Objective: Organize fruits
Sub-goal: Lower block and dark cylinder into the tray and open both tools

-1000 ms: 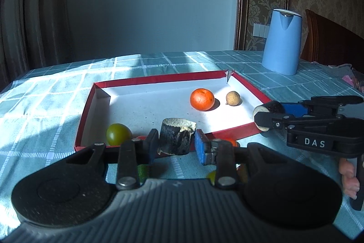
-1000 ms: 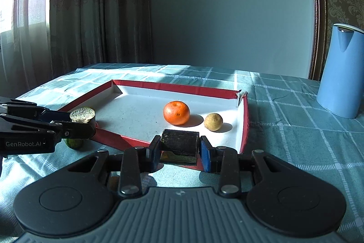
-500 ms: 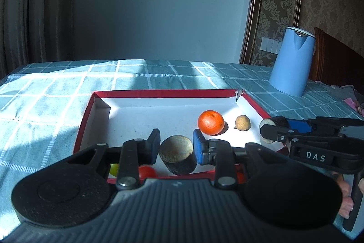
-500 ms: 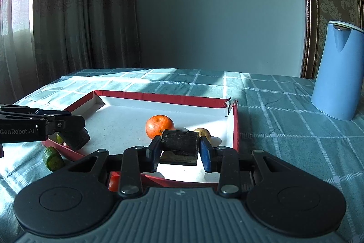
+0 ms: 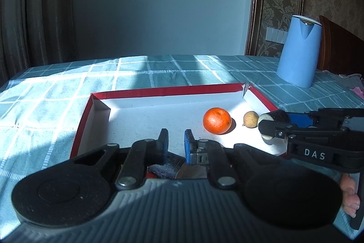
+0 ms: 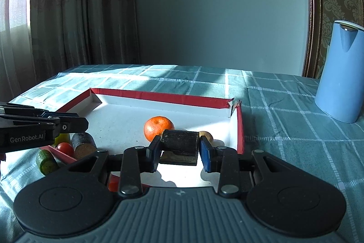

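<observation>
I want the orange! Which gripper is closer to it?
Right. The right gripper, jaws shut on a dark chunk, sits just in front of the orange inside the tray. The left gripper is farther back, near the tray's front-left edge.

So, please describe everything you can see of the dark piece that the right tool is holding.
The dark piece is a short, stubby chunk with a rough, almost black skin. In the left wrist view its cut end looks pale tan. The right tool is shut on it, one pad on each side, so it lies sideways, held above the white floor of the red-edged box. It partly hides the orange behind. Nothing else appears to touch it.
</observation>
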A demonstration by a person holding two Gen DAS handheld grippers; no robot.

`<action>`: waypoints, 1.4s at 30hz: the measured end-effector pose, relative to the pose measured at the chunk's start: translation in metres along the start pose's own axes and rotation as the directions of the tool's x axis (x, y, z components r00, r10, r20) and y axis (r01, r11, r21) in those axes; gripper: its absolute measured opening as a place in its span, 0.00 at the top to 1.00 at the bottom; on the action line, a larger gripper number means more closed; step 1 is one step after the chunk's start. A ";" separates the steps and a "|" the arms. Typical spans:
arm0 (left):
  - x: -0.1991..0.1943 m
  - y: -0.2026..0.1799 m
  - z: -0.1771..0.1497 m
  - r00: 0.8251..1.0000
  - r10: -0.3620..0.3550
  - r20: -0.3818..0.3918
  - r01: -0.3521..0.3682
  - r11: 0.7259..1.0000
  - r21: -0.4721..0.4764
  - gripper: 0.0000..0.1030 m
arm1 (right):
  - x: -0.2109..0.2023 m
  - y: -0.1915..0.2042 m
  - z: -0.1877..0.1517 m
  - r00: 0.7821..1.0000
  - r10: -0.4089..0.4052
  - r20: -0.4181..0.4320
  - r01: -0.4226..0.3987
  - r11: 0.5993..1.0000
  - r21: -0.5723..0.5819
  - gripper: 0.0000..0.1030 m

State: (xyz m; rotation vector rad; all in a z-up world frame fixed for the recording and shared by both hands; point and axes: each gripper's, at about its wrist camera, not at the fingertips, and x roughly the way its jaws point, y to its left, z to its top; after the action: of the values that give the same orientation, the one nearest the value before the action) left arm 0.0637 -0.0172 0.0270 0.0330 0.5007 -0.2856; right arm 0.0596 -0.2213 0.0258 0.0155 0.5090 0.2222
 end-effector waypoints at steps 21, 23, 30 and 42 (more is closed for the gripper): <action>0.018 0.016 -0.004 0.989 0.143 -0.045 -0.145 0.989 -0.039 0.82 | 0.037 0.000 0.001 0.995 -0.051 -0.083 0.051 0.999 0.007 0.66; 0.019 0.016 -0.004 0.988 0.150 -0.043 -0.152 0.988 -0.036 0.82 | 0.039 -0.003 0.001 0.994 -0.054 -0.093 0.056 0.998 0.018 0.66; 0.020 0.016 -0.004 0.986 0.159 -0.043 -0.160 0.986 -0.034 0.80 | 0.050 -0.013 0.001 0.990 -0.062 -0.124 0.069 0.996 0.060 0.66; 0.022 0.017 -0.005 0.981 0.188 -0.040 -0.189 0.981 -0.035 0.68 | 0.055 -0.019 0.004 0.991 -0.073 -0.116 0.082 0.994 0.073 0.35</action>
State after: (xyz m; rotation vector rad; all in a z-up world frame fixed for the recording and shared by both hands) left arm 0.0847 -0.0060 0.0111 0.0478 0.5353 -0.0896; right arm 0.1121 -0.2274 0.0019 0.0589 0.6301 0.1279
